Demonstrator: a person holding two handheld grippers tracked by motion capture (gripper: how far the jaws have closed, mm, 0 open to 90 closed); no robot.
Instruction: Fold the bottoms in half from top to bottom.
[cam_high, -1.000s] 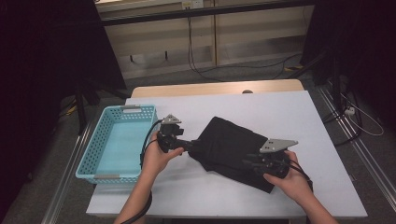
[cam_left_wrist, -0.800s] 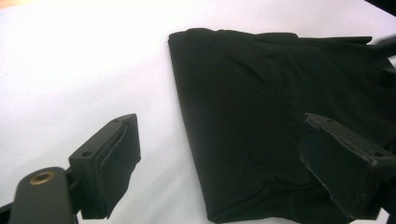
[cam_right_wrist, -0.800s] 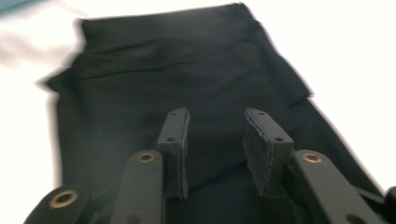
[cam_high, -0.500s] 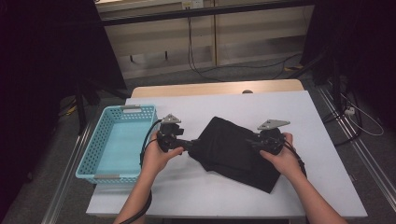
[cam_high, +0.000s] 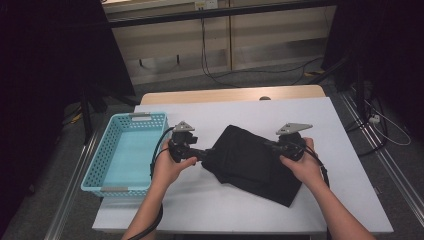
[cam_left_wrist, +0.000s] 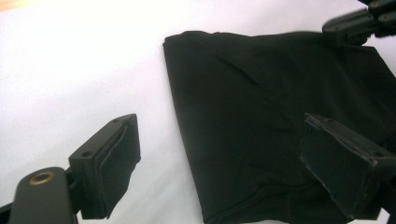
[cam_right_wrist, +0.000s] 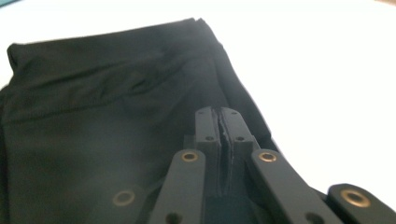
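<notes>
A folded black garment (cam_high: 255, 162) lay on the white tabletop (cam_high: 350, 200) around its middle, closer to the near edge, with a light blue basket (cam_high: 120, 150) at the left edge. The left gripper (cam_high: 202, 154) sat at the garment's left end with its jaws spread wide; in the left gripper view the cloth's folded corner lay between them, nearer the right jaw, neither pad pressing it. The right gripper (cam_high: 272, 146) rested at the garment's far right edge. Its jaws had just been closing, and in the right gripper view the pads (cam_right_wrist: 219, 128) met above the cloth; whether any fabric was pinched between them I could not tell.
</notes>
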